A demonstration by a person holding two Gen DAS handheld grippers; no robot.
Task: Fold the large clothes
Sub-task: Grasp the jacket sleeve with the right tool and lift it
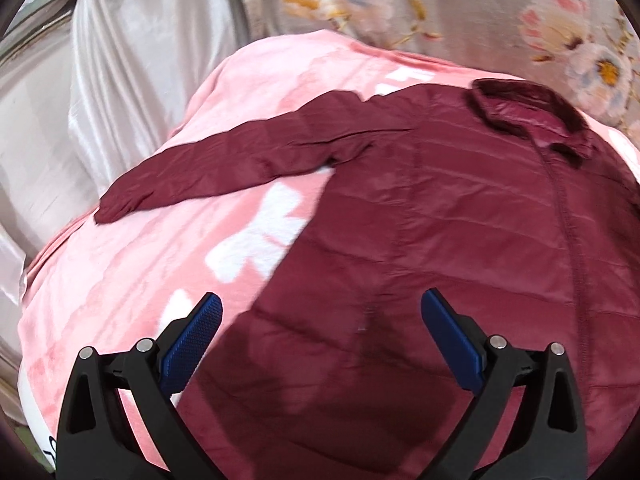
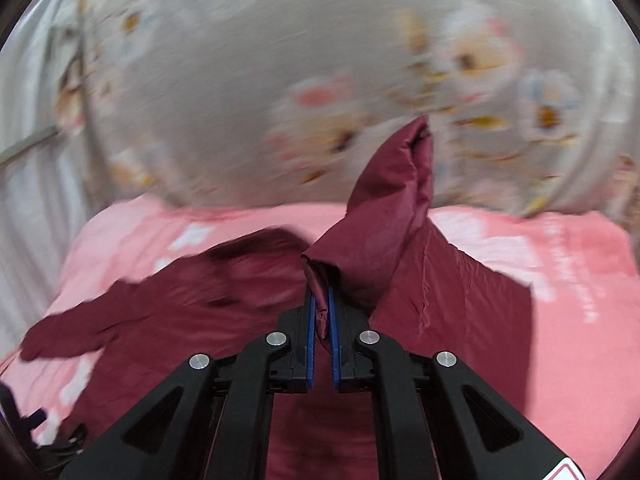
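Observation:
A dark red quilted jacket (image 1: 440, 220) lies front up on a pink blanket (image 1: 120, 280), collar (image 1: 520, 112) at the far right, one sleeve (image 1: 224, 164) stretched out to the left. My left gripper (image 1: 320, 320) is open and empty, hovering over the jacket's lower body. My right gripper (image 2: 322, 296) is shut on the jacket's other sleeve (image 2: 384, 216) and holds it lifted, its end sticking up above the jacket body (image 2: 460, 300).
The pink blanket (image 2: 560, 280) covers a bed. A grey floral cover (image 1: 480, 8) lies behind it, also in the right wrist view (image 2: 280, 60). Shiny white fabric (image 1: 100, 60) hangs at the left.

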